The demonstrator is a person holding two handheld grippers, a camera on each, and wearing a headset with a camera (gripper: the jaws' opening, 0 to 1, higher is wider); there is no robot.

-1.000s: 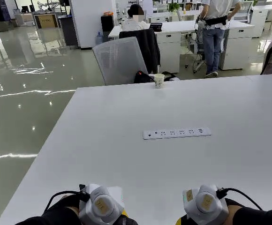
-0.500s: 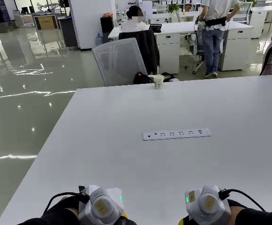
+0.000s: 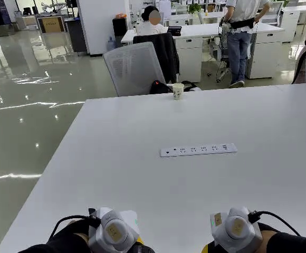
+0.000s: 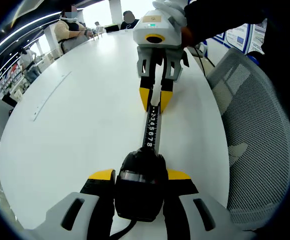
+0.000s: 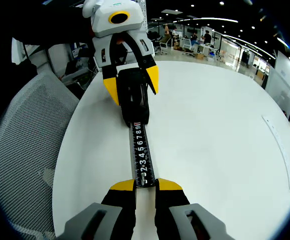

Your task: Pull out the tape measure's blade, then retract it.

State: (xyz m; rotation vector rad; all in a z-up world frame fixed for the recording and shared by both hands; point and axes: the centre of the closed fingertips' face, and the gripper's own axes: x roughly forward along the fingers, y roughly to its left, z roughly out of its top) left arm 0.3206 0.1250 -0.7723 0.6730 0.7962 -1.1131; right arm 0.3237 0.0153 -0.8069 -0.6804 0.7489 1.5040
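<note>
**A:** Where was the tape measure (image 4: pixel 139 196) at that point?

**B:** Its black case sat clamped between the jaws of the left gripper (image 4: pixel 140 176). The right gripper (image 5: pixel 145 185) had closed on the tip of the blade (image 4: pixel 151 129). A short stretch of blade ran straight between the two, low over the table (image 3: pixel 142 174). I couldn't tell whether it touched the top.

**A:** What worried you?

**B:** Mostly the hold on the tip. The right jaws pinched only the very end, so a pull slightly off the blade's line could have slid it free, and it would have whipped back into the case. A twist of either hand looked likely to kink the blade. The case is rounded, so a hard tug might also have turned it in the left jaws.

**A:** Was there room to work?

**B:** Plenty ahead and to the sides. The power strip (image 3: pixel 199 149) lay well apart, out toward the middle, and a paper cup (image 3: pixel 178 90) stood at the far edge. The tight side was the near one. Both grippers worked close to the table's front edge, with the mesh chair (image 4: pixel 255 115) just beyond it, so drifting back risked dragging the blade over that edge.
</note>
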